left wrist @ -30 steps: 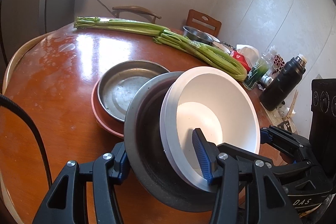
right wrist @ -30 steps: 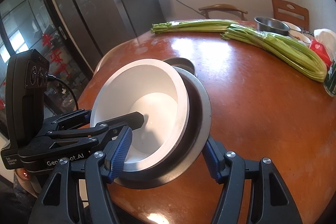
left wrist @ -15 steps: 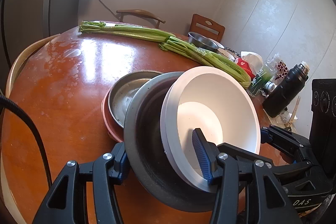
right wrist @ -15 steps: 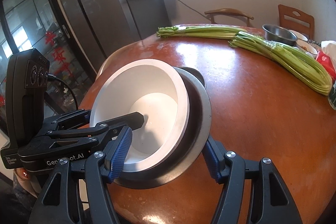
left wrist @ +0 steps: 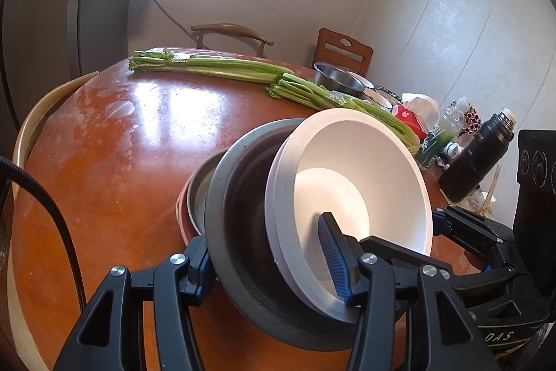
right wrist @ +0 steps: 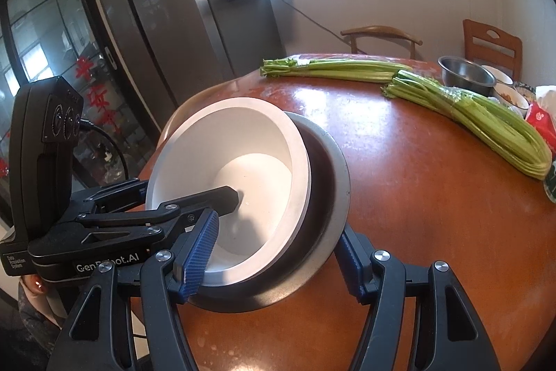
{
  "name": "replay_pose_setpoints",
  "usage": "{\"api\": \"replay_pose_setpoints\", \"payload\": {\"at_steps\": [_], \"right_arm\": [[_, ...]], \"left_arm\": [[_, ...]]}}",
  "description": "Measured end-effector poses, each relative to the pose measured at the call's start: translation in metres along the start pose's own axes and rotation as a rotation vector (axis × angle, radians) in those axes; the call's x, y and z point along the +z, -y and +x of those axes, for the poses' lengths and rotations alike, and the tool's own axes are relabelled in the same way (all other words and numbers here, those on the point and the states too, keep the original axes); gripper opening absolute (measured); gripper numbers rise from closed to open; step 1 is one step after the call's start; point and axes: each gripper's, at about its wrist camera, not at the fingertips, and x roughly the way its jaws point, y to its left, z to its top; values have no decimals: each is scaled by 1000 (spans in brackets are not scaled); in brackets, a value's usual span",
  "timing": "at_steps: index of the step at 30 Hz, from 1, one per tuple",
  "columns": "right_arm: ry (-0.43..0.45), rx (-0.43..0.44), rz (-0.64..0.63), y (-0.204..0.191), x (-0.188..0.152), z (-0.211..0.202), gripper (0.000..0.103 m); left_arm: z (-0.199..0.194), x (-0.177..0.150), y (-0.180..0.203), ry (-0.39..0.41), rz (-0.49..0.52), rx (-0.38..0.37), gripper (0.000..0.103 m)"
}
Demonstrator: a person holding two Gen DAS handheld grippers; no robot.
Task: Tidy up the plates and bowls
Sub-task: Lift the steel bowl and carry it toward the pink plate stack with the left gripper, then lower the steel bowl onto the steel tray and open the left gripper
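A white bowl (left wrist: 351, 176) sits nested in a dark grey bowl (left wrist: 236, 197). My left gripper (left wrist: 267, 261) is shut on the near rims of both, one finger inside the white bowl. My right gripper (right wrist: 278, 252) is shut on the same stack from the opposite side; the white bowl (right wrist: 243, 162) and grey bowl (right wrist: 330, 183) show there tilted, held above the table. Behind the stack in the left wrist view, a metal plate (left wrist: 198, 193) rests on a pink plate (left wrist: 182, 225) on the table.
Round wooden table (left wrist: 114, 141). Two celery bunches (left wrist: 215, 66) (right wrist: 476, 113) lie across the far side. A steel bowl (left wrist: 337, 80), small dishes, a red packet, bottles and a black flask (left wrist: 476, 155) stand at the right. Chairs stand behind the table; a fridge (right wrist: 166, 33) is at the left.
Both grippers have lifted the bowl stack; in the left wrist view it now covers more of the metal and pink plates. The grip has not changed.
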Motion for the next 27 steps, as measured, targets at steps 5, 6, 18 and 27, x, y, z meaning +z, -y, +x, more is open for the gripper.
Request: {"api": "replay_pose_setpoints", "payload": {"at_steps": [5, 6, 18, 27], "right_arm": [[7, 3, -2, 2, 13, 6, 67], [8, 3, -2, 3, 15, 7, 67], [-3, 16, 10, 9, 29, 27, 67], [-28, 25, 22, 13, 29, 43, 67]], "left_arm": [[2, 9, -5, 6, -3, 0, 53], [3, 11, -6, 5, -4, 0, 53], [20, 30, -20, -9, -16, 9, 53], [33, 28, -32, -33, -35, 11, 53]]}}
